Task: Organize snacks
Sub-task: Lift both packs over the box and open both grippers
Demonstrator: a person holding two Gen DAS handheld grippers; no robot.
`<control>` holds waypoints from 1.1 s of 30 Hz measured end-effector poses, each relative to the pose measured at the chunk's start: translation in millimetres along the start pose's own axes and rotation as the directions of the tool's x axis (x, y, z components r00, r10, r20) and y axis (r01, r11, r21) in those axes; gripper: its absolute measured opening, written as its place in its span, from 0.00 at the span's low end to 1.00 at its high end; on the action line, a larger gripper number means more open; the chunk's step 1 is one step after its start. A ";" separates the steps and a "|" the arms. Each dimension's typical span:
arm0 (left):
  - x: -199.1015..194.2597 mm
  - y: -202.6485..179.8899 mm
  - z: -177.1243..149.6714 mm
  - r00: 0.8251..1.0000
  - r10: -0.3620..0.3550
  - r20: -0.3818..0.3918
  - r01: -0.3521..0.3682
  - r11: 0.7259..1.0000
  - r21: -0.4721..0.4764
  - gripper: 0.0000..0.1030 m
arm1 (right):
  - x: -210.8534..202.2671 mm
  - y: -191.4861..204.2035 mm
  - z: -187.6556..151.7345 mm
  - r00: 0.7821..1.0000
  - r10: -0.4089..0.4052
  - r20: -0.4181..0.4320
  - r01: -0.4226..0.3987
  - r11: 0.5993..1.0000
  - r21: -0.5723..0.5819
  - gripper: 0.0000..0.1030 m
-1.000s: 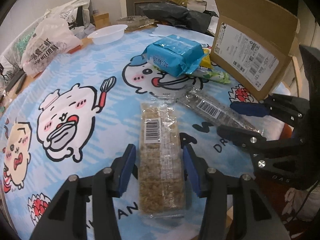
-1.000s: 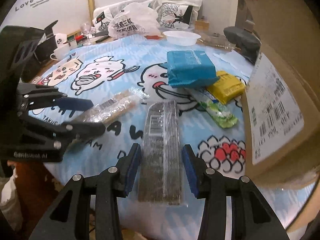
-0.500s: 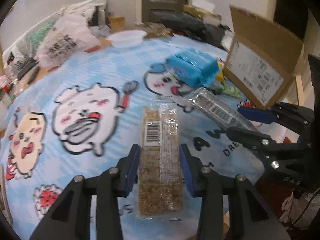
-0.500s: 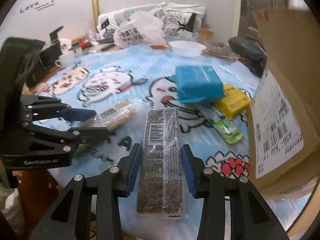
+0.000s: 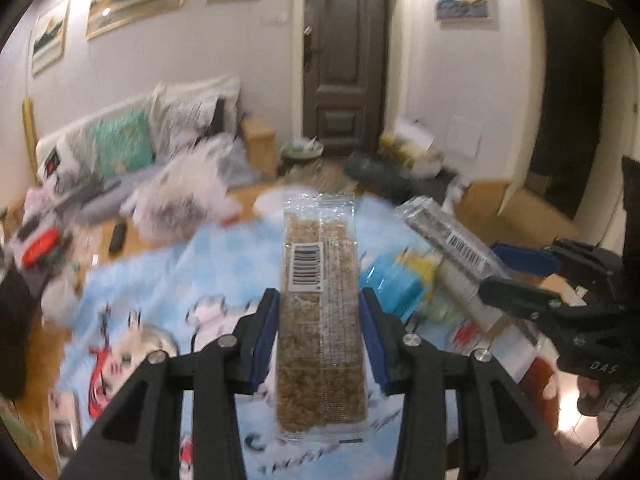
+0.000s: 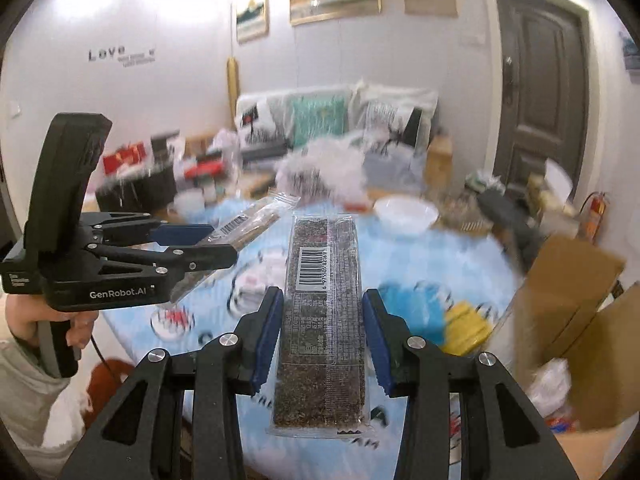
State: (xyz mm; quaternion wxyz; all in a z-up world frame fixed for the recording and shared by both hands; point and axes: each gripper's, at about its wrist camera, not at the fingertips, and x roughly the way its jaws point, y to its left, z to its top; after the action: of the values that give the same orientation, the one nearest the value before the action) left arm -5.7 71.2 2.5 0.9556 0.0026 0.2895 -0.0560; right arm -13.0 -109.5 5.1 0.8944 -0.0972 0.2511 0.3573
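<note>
My left gripper (image 5: pixel 319 298) is shut on a tan cereal bar (image 5: pixel 320 340) in clear wrap, held off the table with its barcode up. My right gripper (image 6: pixel 322 296) is shut on a dark seed bar (image 6: pixel 324 344) in clear wrap, also lifted. In the left wrist view the right gripper (image 5: pixel 490 267) shows at the right with the dark bar (image 5: pixel 452 236) sticking out of it. In the right wrist view the left gripper (image 6: pixel 224 243) is at the left with the tan bar (image 6: pixel 250 222). A blue packet (image 6: pixel 412 314) and a yellow packet (image 6: pixel 466 322) lie on the cartoon tablecloth (image 6: pixel 420 256).
An open cardboard box (image 6: pixel 576 280) stands at the table's right edge. A white bowl (image 6: pixel 404 212) and plastic bags (image 5: pixel 180 204) sit at the far side. A person's hand (image 6: pixel 28 318) holds the left gripper's handle. Behind are a sofa and a dark door (image 5: pixel 346 64).
Both grippers closed on their bars and rose, lifting them off the tablecloth. Both views tilted up, so the room's walls and door now show.
</note>
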 end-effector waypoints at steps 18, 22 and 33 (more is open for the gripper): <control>117.3 -210.1 117.2 0.928 -0.341 -0.151 0.364 0.916 0.166 0.36 | -61.1 -179.7 -25.9 0.952 -0.305 -0.020 0.302 0.929 0.215 0.35; 158.8 -228.1 111.5 0.920 -0.306 -0.247 0.352 0.920 0.173 0.36 | -47.5 -202.7 -39.3 0.949 -0.307 -0.071 0.315 0.922 0.226 0.35; 185.8 -241.6 94.4 0.905 -0.264 -0.335 0.338 0.923 0.185 0.38 | -23.1 -218.7 -52.6 0.946 -0.295 -0.132 0.317 0.924 0.212 0.37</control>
State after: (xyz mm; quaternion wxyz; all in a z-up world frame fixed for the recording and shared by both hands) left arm 173.7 -192.0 -15.1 0.8719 0.0809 0.4208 -0.2370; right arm 103.2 -300.5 -29.1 0.9309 -0.0481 0.3161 0.1763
